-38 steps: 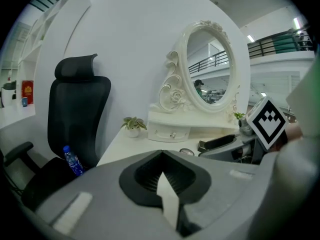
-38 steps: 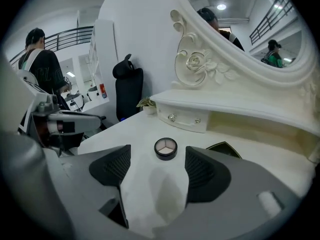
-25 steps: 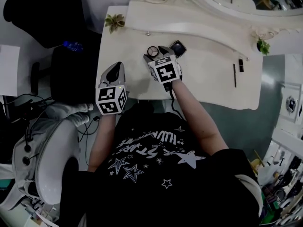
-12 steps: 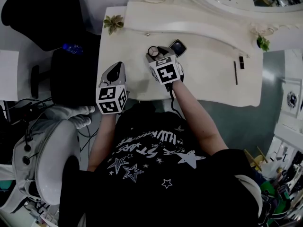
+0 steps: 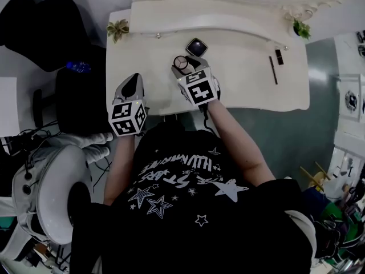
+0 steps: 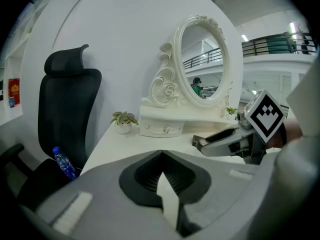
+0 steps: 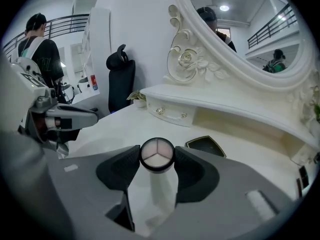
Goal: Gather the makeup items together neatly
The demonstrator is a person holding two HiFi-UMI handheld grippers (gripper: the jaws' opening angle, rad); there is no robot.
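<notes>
Gently — right gripper (image 7: pixel 157 164), just closed on the round compact (image 7: pixel 157 154), should set it flat by the square compact (image 7: pixel 205 145) at one o'clock; left gripper (image 6: pixel 161 176) closed, empty.

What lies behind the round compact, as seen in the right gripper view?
A black square compact lies on the white dressing table just behind the round compact, slightly to its right. Farther back is the mirror's drawer shelf. The tabletop directly under the round compact is covered.
</notes>
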